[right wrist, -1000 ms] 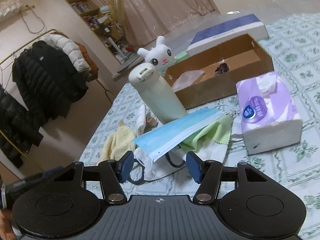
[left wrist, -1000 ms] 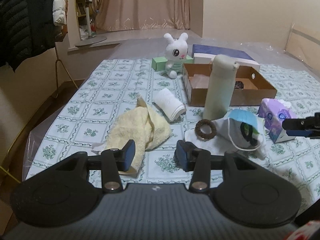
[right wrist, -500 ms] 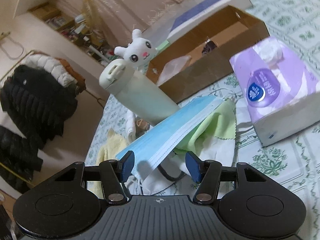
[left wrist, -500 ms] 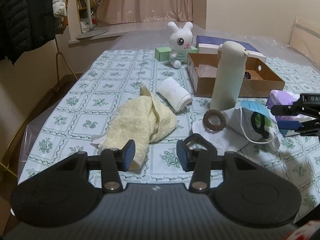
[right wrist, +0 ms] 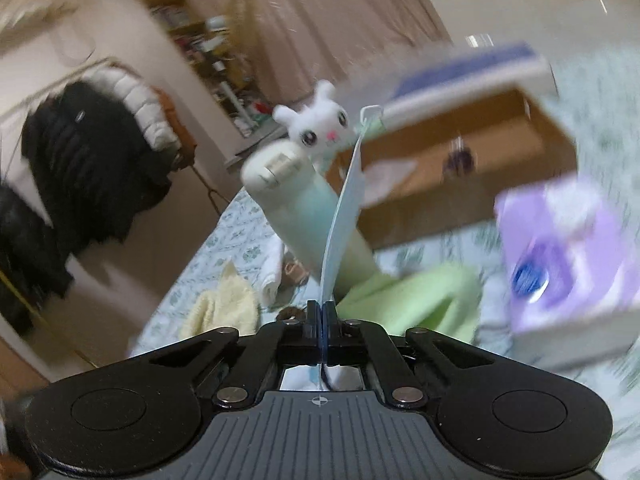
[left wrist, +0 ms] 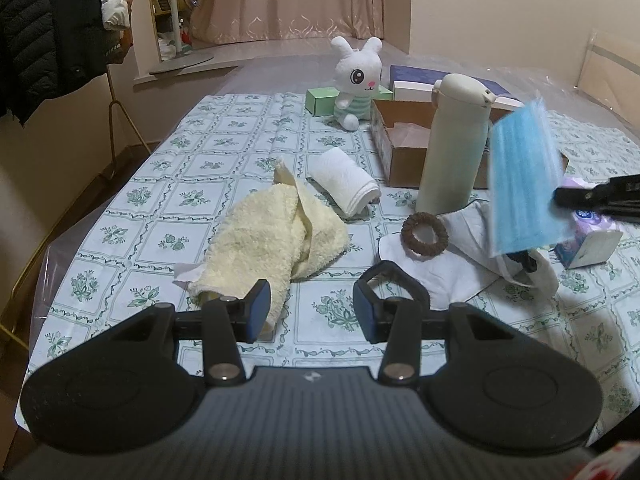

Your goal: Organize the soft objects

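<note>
Your right gripper [right wrist: 320, 314] had its fingers pressed together on one edge of the blue face mask [left wrist: 524, 184], which hung in the air above the white cloth [left wrist: 436, 268], beside the bottle [left wrist: 454, 148]. Your left gripper [left wrist: 308, 308] stood spread and empty over bare tablecloth [left wrist: 224, 152], just beside the yellow towel [left wrist: 264, 240]. You had one rolled white towel [left wrist: 344, 186], one brown hair tie [left wrist: 425, 235], one plush rabbit [left wrist: 356, 80], one cardboard box [left wrist: 400, 160] and one purple tissue pack [left wrist: 592, 236]; its label was too blurred to read.
</note>
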`<control>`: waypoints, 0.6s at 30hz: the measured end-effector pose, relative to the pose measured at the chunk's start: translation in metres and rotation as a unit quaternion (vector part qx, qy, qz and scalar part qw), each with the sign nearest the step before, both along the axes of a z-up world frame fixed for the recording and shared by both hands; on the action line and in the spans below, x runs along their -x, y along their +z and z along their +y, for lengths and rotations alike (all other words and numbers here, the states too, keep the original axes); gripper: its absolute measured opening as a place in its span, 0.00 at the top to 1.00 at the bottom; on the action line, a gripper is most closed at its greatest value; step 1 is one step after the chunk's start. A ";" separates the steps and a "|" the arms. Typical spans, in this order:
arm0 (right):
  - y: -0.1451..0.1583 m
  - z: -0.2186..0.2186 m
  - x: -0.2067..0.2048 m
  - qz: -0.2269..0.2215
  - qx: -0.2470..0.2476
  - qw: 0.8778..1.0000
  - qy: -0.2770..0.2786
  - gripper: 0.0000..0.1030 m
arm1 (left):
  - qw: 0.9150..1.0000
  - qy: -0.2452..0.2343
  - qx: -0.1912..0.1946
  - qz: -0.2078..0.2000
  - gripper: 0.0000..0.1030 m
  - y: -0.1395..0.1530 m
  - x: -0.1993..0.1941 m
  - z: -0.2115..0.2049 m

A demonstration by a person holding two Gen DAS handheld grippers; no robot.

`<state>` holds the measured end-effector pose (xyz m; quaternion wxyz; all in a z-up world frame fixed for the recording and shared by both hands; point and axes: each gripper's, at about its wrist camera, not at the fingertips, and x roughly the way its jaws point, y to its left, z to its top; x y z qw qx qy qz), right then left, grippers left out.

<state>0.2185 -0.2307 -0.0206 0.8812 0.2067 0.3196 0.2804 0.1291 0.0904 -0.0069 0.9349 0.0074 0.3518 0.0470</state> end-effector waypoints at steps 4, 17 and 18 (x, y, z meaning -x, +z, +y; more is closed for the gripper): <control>0.025 -0.012 0.025 -0.063 0.079 0.995 0.011 1.00 | 1.000 -0.002 0.001 -0.002 0.59 0.001 0.003 -0.002; 0.002 0.016 0.114 -0.246 0.469 0.839 0.123 0.99 | 1.000 -0.020 0.006 -0.005 0.59 0.003 0.009 -0.019; -0.009 0.018 0.115 -0.233 0.482 0.835 0.128 0.99 | 1.000 -0.021 0.006 -0.005 0.59 0.003 0.010 -0.020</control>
